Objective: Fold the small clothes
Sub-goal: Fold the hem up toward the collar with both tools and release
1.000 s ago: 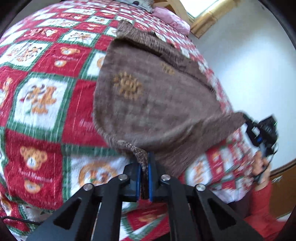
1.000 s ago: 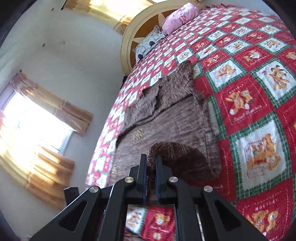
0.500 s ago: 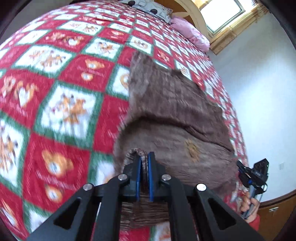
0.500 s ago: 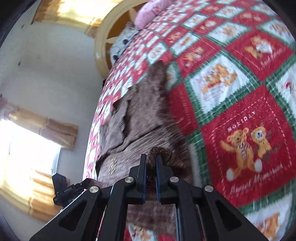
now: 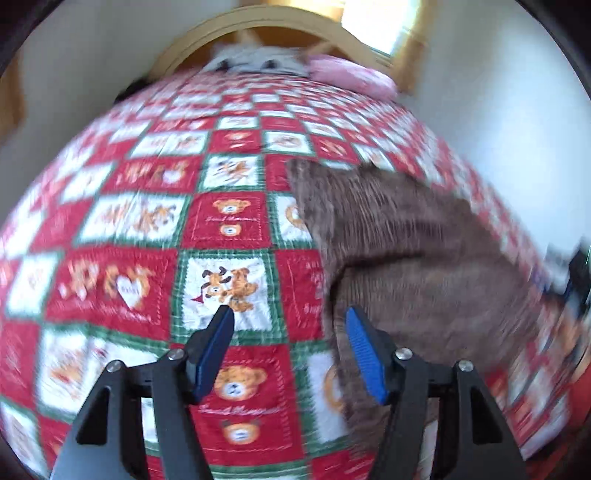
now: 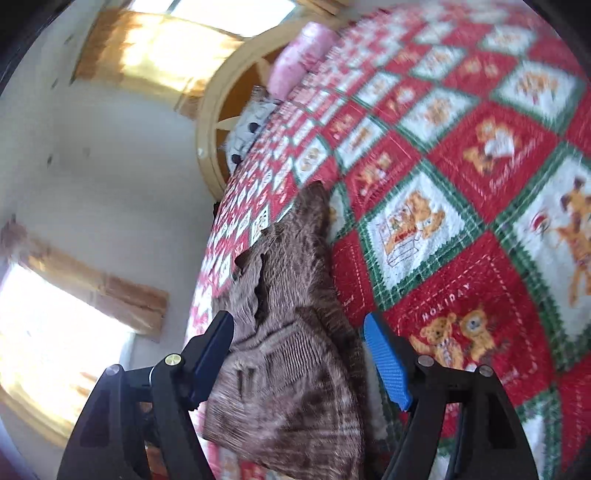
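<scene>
We see a red-green quilt (image 5: 229,229) filling the frame; pink pillow (image 5: 351,75) upper right; wooden headboard (image 5: 258,26) at top.

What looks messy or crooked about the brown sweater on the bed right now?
The brown sweater lies askew on the quilt, its fold uneven with a ragged flap sticking out near the bed edge. Both grippers' jaws are open and off it.

Bright daylight from blown-out windows (image 6: 55,332), motion blur heaviest toward frame edges, strong fisheye bulge with dark corners, bedspread (image 5: 229,229) centre sharpest
</scene>
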